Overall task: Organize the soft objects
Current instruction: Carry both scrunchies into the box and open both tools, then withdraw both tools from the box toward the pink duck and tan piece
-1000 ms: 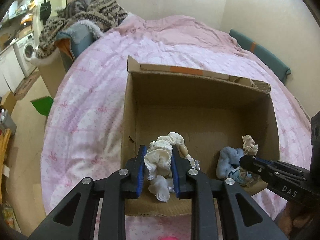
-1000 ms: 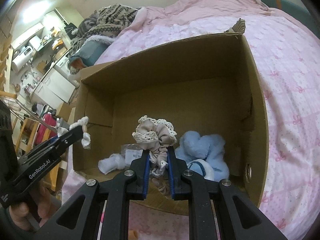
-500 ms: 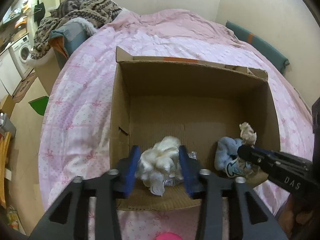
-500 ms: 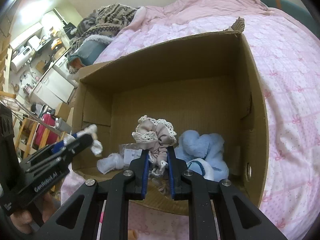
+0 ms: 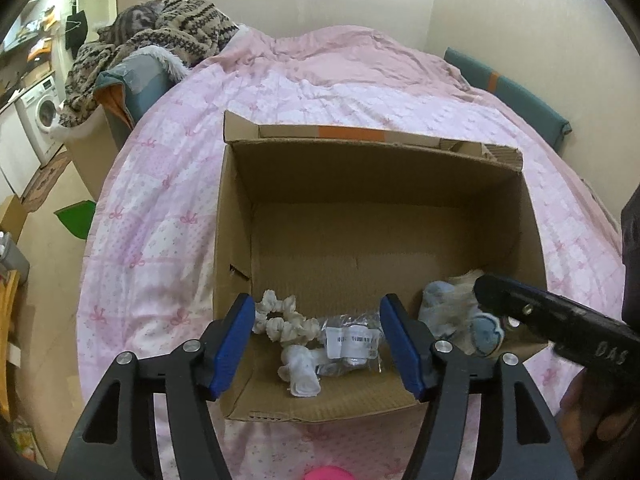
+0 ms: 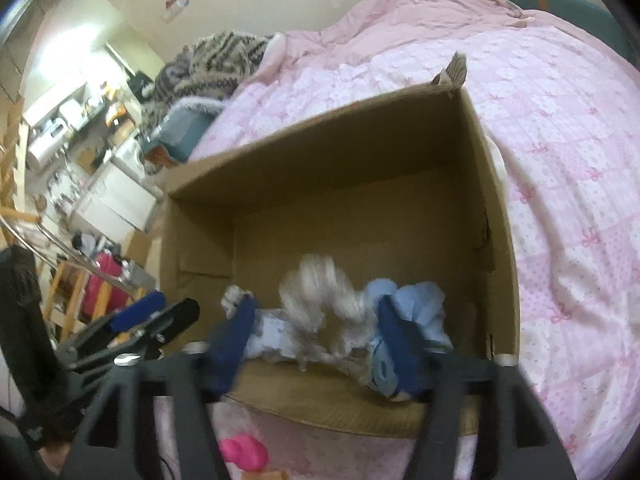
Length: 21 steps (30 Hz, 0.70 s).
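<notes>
While both grippers hang over the brown cardboard box (image 5: 236, 216), the left gripper (image 5: 318, 344) gapes empty above the cream ruffled scrunchie (image 5: 280, 320); the right gripper (image 6: 314, 348) is spread wide (blurred), the beige lace-edged scrunchie (image 6: 320, 292) loose between its fingers, beside the blue plush toy (image 6: 416, 304).

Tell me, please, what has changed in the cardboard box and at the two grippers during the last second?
Both grippers let go. The left hand-held gripper opened wide, and its white scrunchie now lies on the box floor. The right hand-held gripper also opened; its beige lace scrunchie is dropping, blurred, beside the blue plush. The cardboard box, the plastic packet and the pink bedspread stayed as they were.
</notes>
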Available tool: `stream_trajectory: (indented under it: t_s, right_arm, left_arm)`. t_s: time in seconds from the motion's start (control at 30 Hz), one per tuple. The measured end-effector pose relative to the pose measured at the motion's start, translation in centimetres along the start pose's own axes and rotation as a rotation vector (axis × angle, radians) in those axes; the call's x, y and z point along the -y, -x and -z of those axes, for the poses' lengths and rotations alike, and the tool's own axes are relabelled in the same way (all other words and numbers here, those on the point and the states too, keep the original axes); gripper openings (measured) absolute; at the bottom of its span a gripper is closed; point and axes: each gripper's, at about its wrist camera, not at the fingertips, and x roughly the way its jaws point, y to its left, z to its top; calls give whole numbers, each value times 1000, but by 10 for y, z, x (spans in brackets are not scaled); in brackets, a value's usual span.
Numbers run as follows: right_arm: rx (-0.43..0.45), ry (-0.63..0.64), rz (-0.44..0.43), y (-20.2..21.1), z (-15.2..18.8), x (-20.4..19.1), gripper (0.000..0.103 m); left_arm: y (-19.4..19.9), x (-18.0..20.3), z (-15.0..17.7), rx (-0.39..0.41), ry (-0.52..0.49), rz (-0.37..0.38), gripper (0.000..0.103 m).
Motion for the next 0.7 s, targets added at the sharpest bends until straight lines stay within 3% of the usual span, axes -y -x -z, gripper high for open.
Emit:
stream_trajectory:
  t_s: [0.13, 0.43, 0.7]
  right_arm:
    - [42, -9, -24, 11, -2, 1, 71]
    - [51, -26, 3, 16, -2, 1, 71]
    - [60, 16, 23, 35, 7, -9, 71]
  left_arm:
    - [6, -1, 1, 19, -4, -4, 62]
    - [22, -14, 6, 37, 31, 2, 62]
    - [44, -29, 14, 44, 28, -64, 63]
